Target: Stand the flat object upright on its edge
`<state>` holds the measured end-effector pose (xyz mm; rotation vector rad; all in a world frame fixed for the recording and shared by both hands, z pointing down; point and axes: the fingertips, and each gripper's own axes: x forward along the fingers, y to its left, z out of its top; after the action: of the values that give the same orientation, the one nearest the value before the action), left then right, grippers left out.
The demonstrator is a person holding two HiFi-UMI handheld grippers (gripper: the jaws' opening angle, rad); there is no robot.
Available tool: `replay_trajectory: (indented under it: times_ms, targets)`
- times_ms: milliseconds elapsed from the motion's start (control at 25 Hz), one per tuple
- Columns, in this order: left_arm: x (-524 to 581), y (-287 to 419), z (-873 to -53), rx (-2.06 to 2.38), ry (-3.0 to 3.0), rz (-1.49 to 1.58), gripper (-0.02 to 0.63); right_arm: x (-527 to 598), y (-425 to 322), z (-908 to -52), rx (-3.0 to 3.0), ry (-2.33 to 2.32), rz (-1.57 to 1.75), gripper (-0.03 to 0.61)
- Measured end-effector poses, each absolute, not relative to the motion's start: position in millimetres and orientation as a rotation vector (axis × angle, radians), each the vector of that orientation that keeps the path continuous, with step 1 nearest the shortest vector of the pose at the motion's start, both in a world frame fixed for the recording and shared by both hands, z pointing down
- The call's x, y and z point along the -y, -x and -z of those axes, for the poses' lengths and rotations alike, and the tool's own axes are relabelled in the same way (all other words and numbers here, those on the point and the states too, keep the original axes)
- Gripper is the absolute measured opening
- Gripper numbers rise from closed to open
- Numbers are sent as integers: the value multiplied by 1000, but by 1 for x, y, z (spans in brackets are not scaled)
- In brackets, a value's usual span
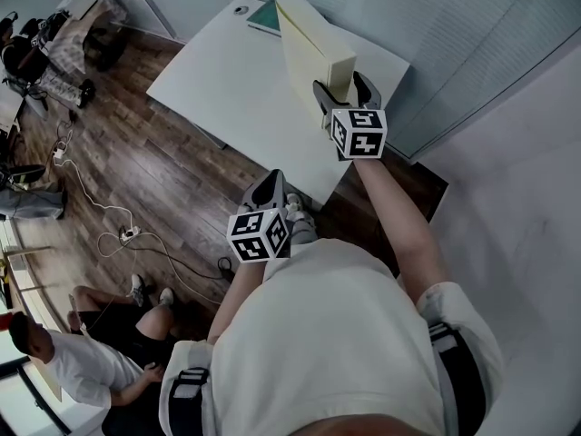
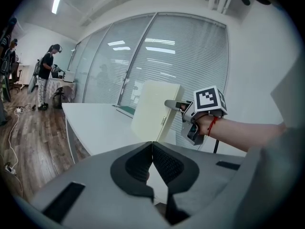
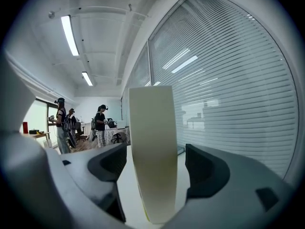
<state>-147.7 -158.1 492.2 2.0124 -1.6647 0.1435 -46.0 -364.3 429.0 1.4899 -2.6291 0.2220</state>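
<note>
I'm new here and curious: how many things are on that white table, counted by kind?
Cream board: 1
Green pad: 1
Small round thing: 1
Total: 3

White table [image 1: 209, 80]: cream board [image 1: 313, 48] upright on edge; green mat [image 1: 266, 16] at far edge.

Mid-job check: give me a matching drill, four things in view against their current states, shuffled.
Things:
1. cream board
2. right gripper
3. left gripper
4. green mat

States:
A. jaws together, nothing between them
B. lying flat at the far end of the table
C. standing upright on its edge
D. jaws apart, one on either side of the board

Pairs: 1-C; 2-D; 3-A; 4-B
</note>
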Motion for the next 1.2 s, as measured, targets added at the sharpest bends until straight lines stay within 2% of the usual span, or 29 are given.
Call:
replay_trajectory:
  times_ms: [400,640,960,1200]
  targets:
    - [146,131,-493,1633,-2045,-143,21,319,31,-426,2715,-1459,-288,373]
    - [137,123,-491,1628,-2056,-137,21,287,21,-410,2758,-1452,-209,357]
    - [128,110,-489,1615,-2086,-123,21,241,7,-415,2772,-1428,-246,132]
    - [121,104,-490,1615,-2091,-116,21,213,-7,-427,2753,-1404,-265,55]
